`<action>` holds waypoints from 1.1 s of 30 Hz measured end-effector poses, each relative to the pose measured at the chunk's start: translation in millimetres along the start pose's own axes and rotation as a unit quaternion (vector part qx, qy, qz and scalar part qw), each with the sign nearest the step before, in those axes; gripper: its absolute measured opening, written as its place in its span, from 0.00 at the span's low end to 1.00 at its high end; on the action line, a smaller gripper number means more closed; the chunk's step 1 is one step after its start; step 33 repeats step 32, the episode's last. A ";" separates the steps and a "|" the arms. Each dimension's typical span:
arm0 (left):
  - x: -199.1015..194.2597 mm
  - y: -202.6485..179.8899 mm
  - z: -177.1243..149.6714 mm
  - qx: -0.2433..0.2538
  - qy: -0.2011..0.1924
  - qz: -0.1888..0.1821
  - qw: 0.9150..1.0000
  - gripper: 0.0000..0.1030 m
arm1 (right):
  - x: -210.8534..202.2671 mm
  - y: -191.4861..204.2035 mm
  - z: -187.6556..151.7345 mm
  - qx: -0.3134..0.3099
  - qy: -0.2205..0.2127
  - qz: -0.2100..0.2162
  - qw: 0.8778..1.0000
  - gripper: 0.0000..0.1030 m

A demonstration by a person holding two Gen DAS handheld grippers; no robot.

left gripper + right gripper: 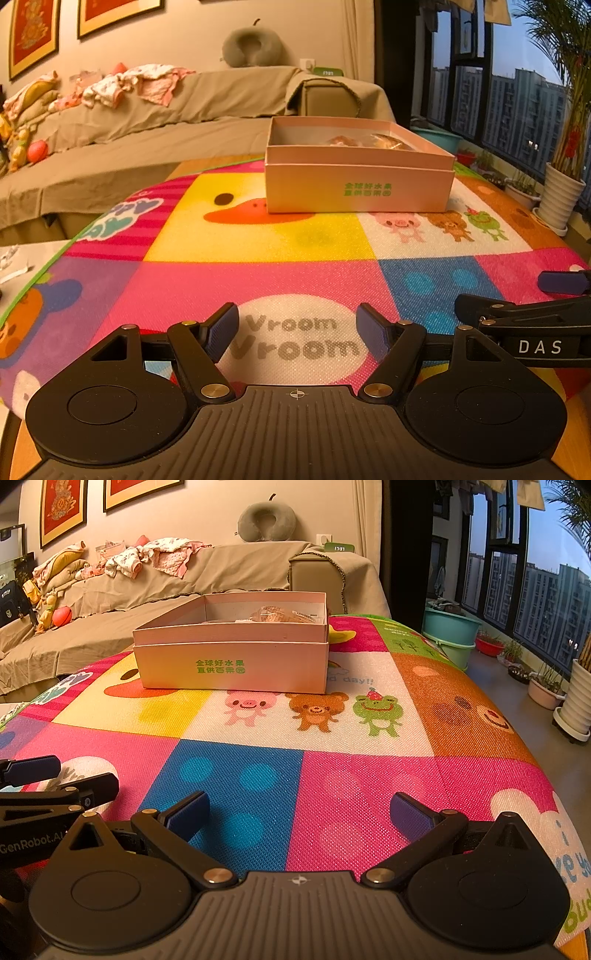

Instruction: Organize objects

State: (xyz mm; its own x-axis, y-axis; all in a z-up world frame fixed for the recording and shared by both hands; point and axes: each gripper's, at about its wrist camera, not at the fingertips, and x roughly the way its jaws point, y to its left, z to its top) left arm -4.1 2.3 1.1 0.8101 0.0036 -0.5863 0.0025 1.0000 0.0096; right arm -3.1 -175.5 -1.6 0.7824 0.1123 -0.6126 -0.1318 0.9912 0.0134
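A pink cardboard box with green print stands open on the colourful play mat, far ahead of both grippers. Wrapped snacks lie inside it, also seen as wrapped snacks in the right wrist view, where the box sits at the left of centre. My left gripper is open over the "Vroom Vroom" patch with nothing between its fingers. My right gripper is open and empty above the blue and pink squares. Each gripper shows at the edge of the other's view: right gripper, left gripper.
A sofa under a tan cover runs behind the mat, with baby clothes, a neck pillow and a red ball on it. Windows, teal basins and potted plants line the right side. Papers lie off the mat's left edge.
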 end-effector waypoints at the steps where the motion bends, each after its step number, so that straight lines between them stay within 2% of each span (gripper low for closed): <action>1: -0.2 0.0 -0.1 0.000 0.000 0.000 1.000 0.74 | -0.3 -0.5 -0.2 0.000 0.000 0.000 1.000 1.00; 33: -0.4 2.7 1.0 -0.007 0.001 -0.002 1.000 0.74 | -1.0 -2.6 0.0 -0.001 0.000 -0.001 1.000 1.00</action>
